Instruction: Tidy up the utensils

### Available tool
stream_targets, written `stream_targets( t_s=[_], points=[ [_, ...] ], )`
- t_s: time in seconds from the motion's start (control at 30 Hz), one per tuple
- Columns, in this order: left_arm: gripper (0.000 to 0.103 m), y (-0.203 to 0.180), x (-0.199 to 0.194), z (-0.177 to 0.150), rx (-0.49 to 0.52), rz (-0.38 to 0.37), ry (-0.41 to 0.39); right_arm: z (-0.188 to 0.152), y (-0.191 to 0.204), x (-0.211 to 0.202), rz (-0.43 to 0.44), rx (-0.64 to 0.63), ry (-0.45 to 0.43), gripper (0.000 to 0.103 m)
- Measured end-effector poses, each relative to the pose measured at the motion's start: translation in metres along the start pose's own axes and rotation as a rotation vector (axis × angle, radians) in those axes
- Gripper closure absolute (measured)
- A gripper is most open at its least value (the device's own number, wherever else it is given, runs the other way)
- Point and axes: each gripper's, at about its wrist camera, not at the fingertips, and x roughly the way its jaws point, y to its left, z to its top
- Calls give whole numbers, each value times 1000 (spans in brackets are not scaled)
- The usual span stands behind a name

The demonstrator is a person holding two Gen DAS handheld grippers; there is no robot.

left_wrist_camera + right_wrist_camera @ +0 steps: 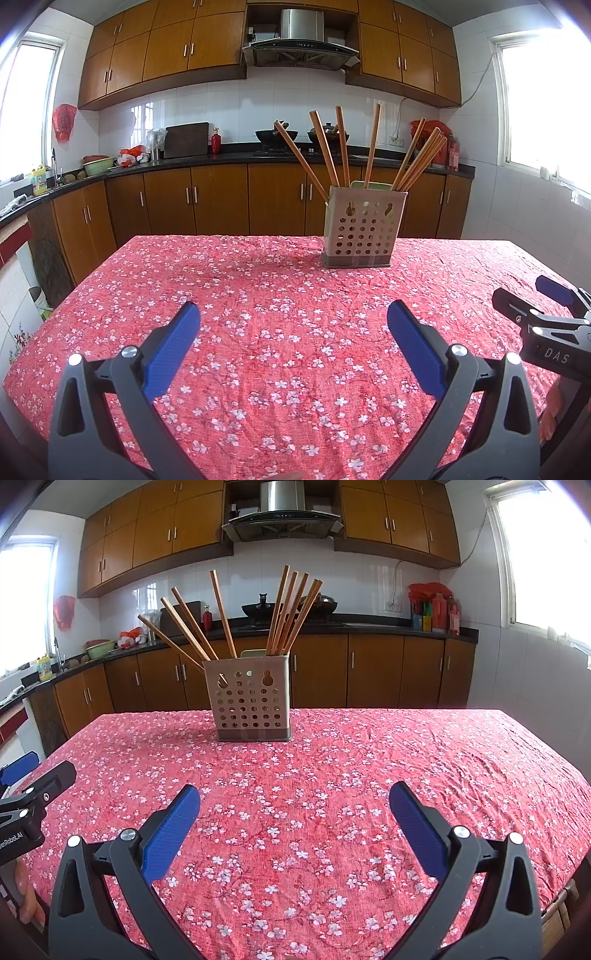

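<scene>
The left gripper point(293, 314) is held above the table point(110, 332), with its blue pads point(173, 347) spread wide apart; nothing is held between them. The right gripper point(294, 795) is likewise held with its pads point(417, 827) wide apart and nothing gripped. In the left wrist view, part of the right gripper is seen at 3 o'clock; in the right wrist view, part of the left gripper is seen at 9 o'clock.

The table is covered by a red floral tablecloth point(332, 794). The perforated utensil holder point(364, 230) stands upright on the cloth near the far table edge, well apart from both grippers. It is located at 12 to 1 o'clock from the left gripper and at 11 o'clock from the right gripper. The wooden chopsticks point(221, 614) are already seated in the holder, fanned out and tilted: one group leans toward 10 o'clock, another group point(295, 613) toward 1 o'clock.

Behind the table, a dark countertop point(369, 627), wooden cabinets point(221, 199) and a range hood point(301, 44) are seen.
</scene>
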Motion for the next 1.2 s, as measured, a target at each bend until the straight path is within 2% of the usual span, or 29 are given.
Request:
stream_targets(
  t_s=[1.2],
  points=[
    [4, 3, 2, -1, -1, -4, 11, 0, 0, 0, -2, 3, 4, 2]
  ],
)
